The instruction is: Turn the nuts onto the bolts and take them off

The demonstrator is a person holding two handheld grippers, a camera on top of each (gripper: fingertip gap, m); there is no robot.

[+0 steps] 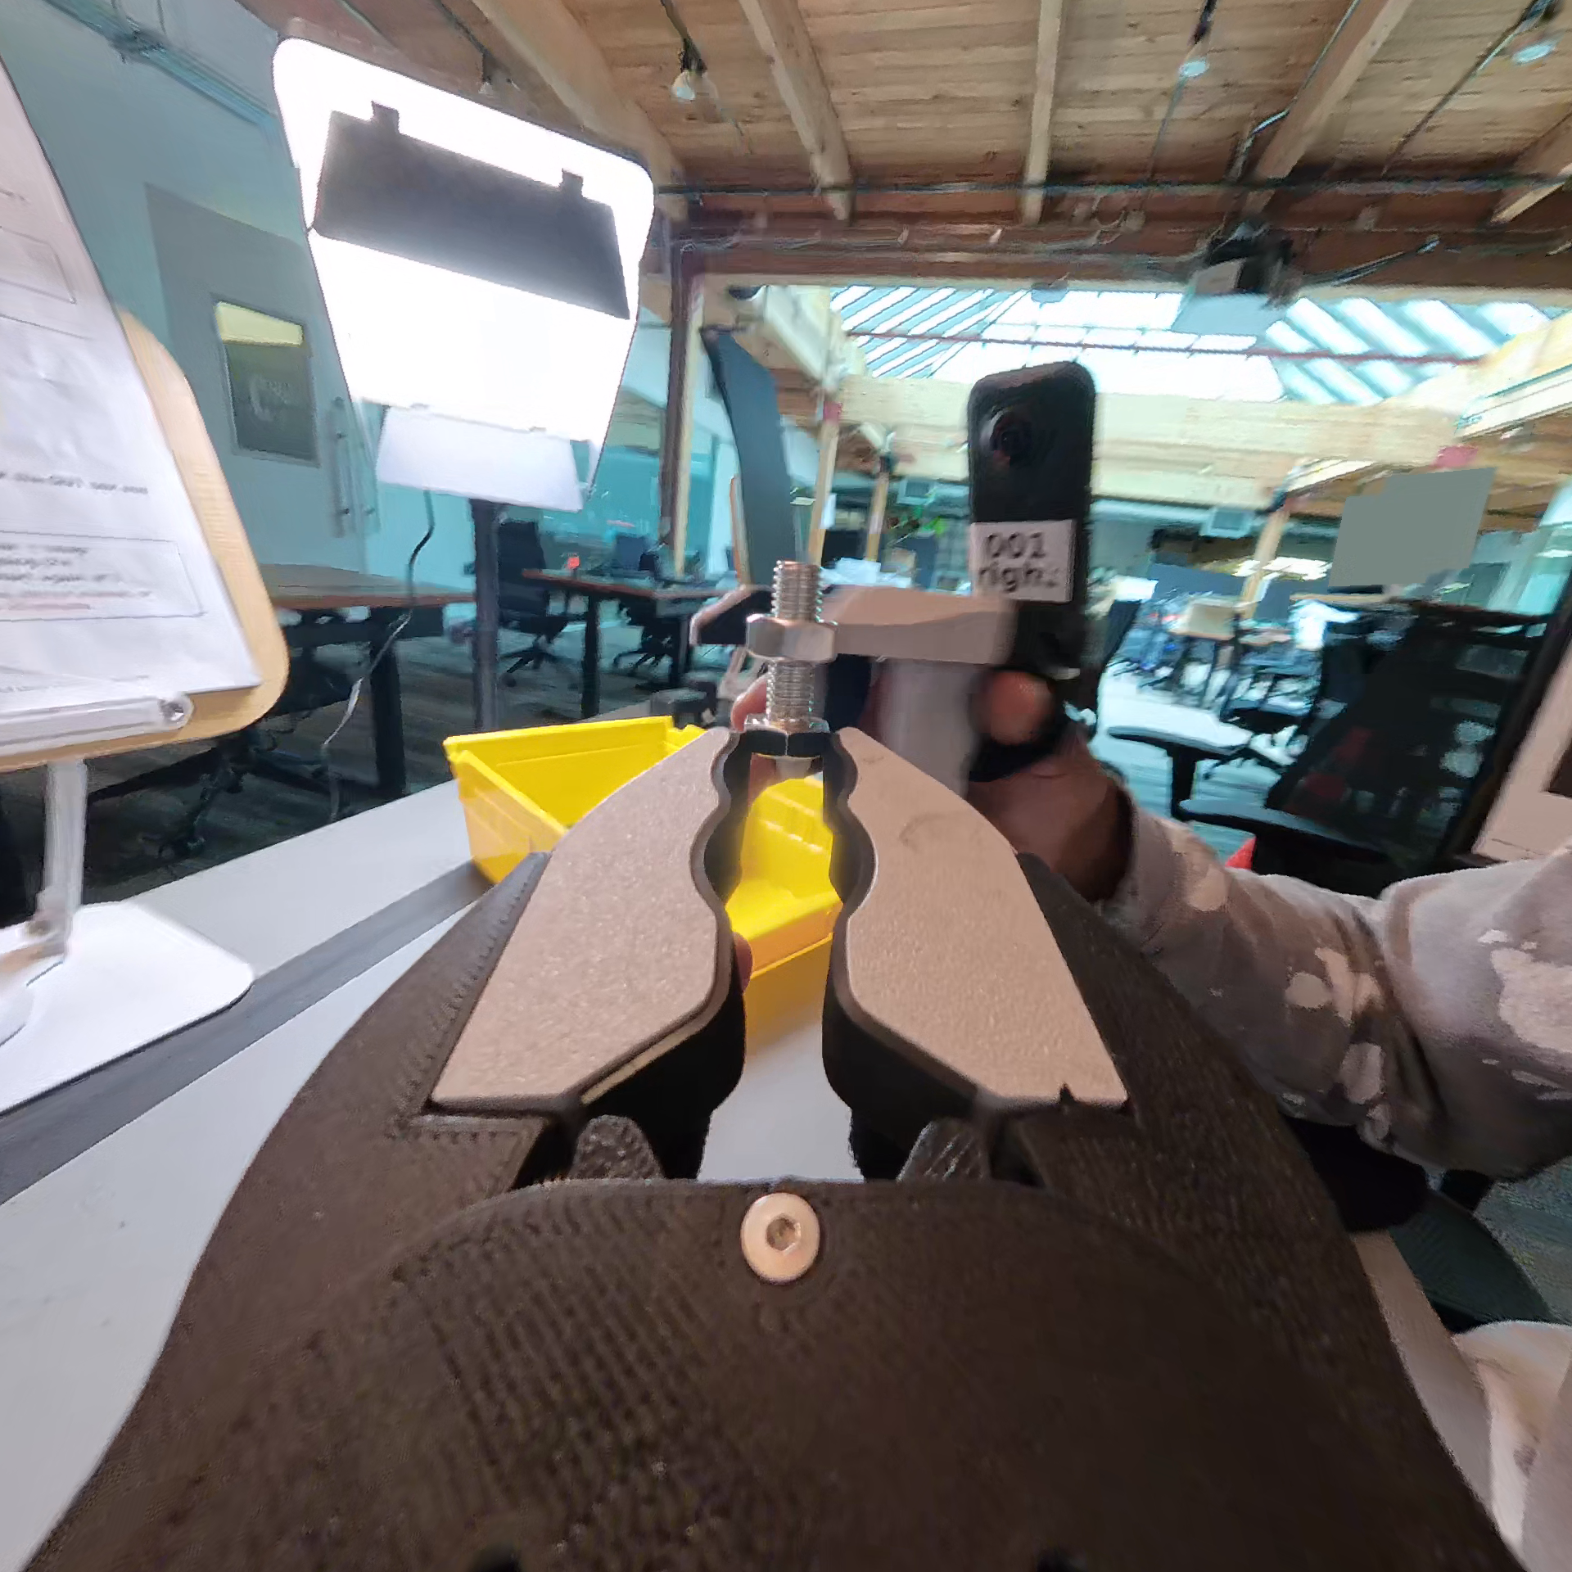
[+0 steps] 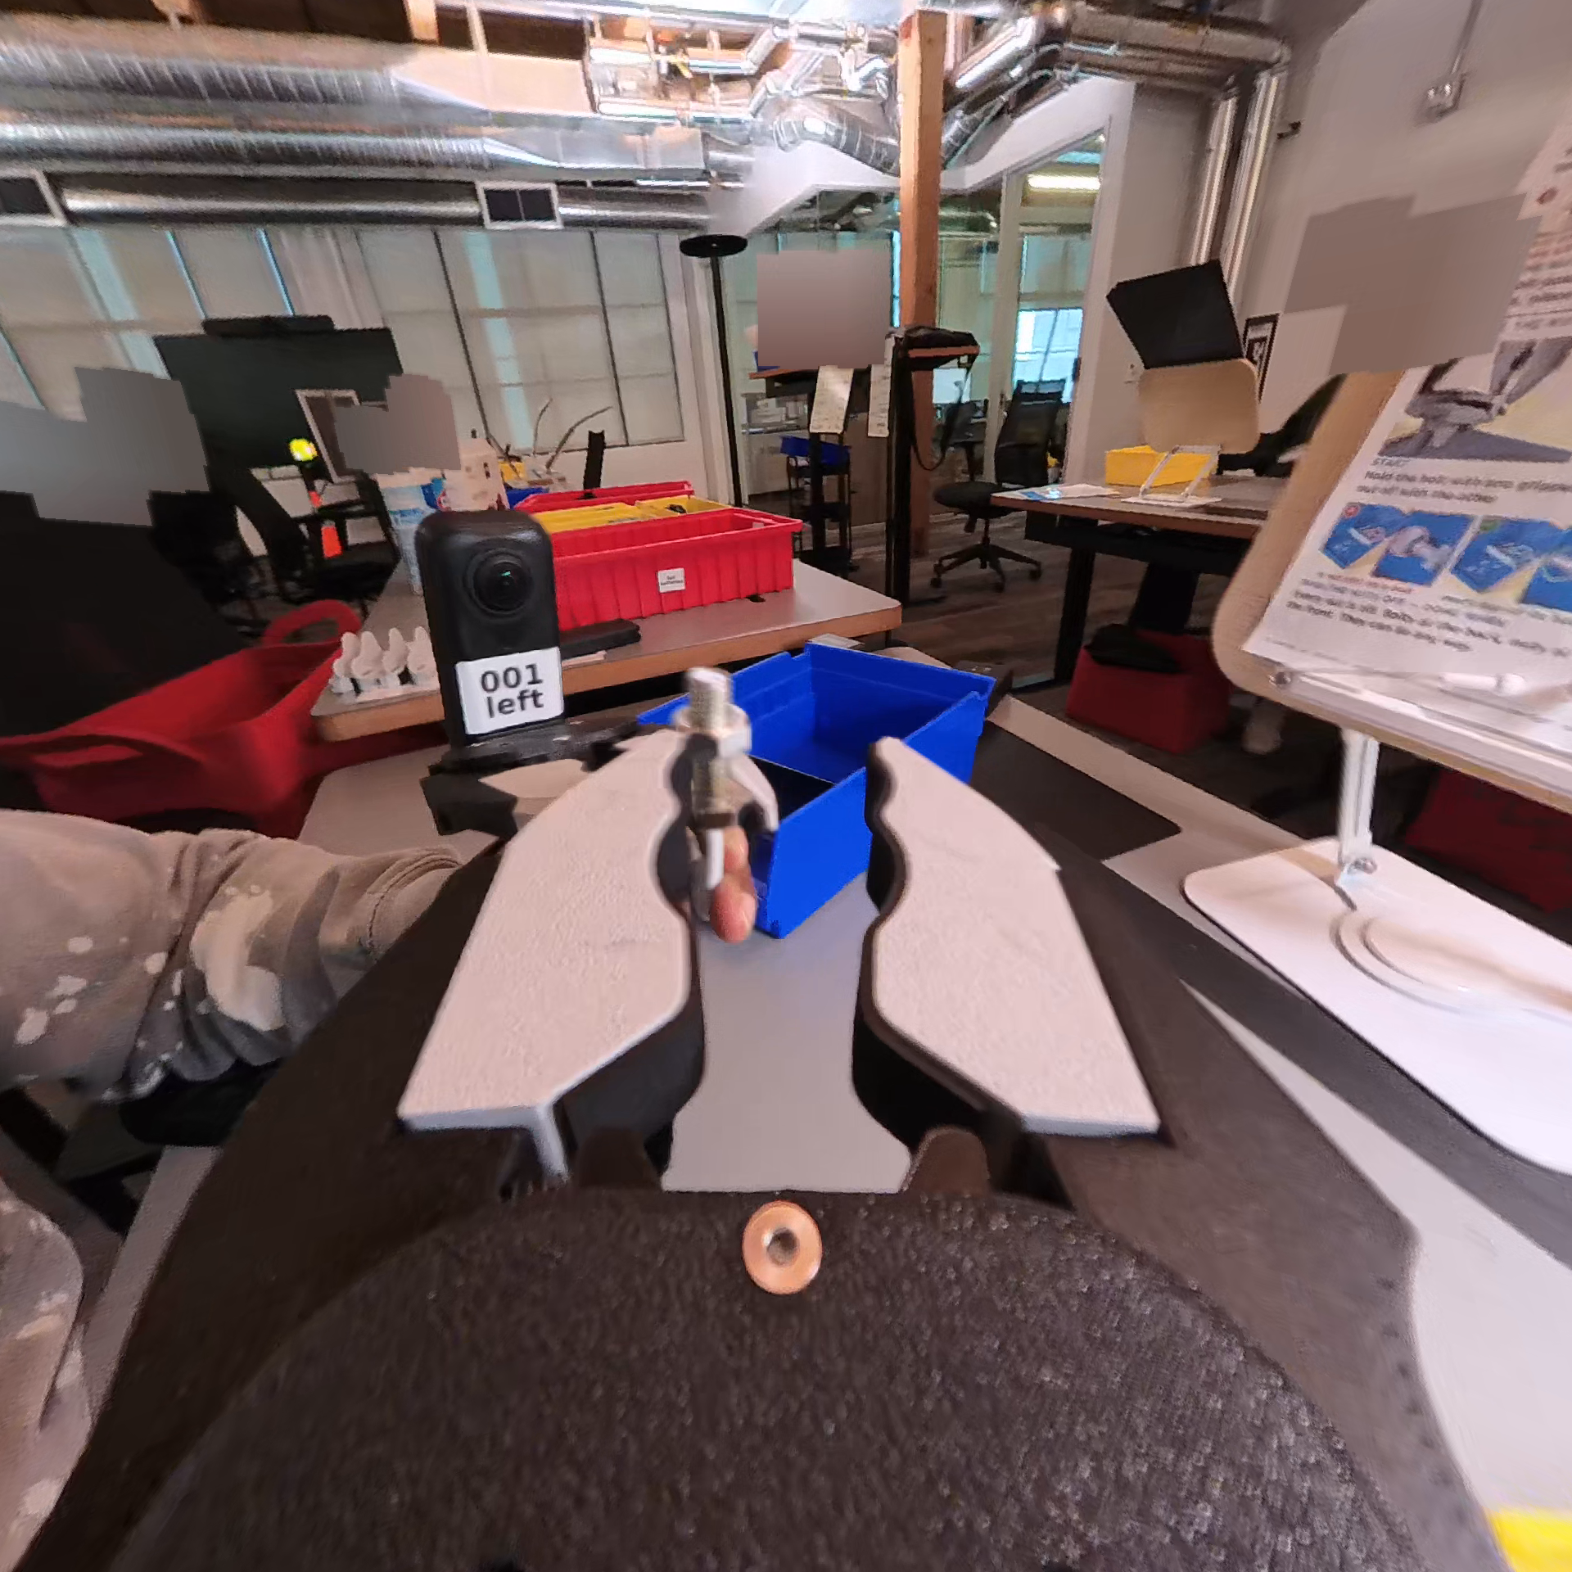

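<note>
Left gripper (image 1: 784,753) nearly closed, fingertips pinching the hex head of the bolt (image 1: 793,655), which stands upright above the yellow bin (image 1: 544,783) on the table (image 1: 255,1131). Nut (image 1: 791,638) sits partway down the threads. Right gripper (image 2: 770,766) stands clearly apart, holding nothing; in the left wrist view its fingers (image 1: 919,625) reach level with the nut, contact unclear; blue bin (image 2: 851,731) beyond.

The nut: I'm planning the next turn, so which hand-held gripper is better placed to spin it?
Right. The right hand-held gripper is level with the nut halfway up the bolt, fingers apart. The left hand-held gripper is shut on the bolt's head, holding it upright.
</note>
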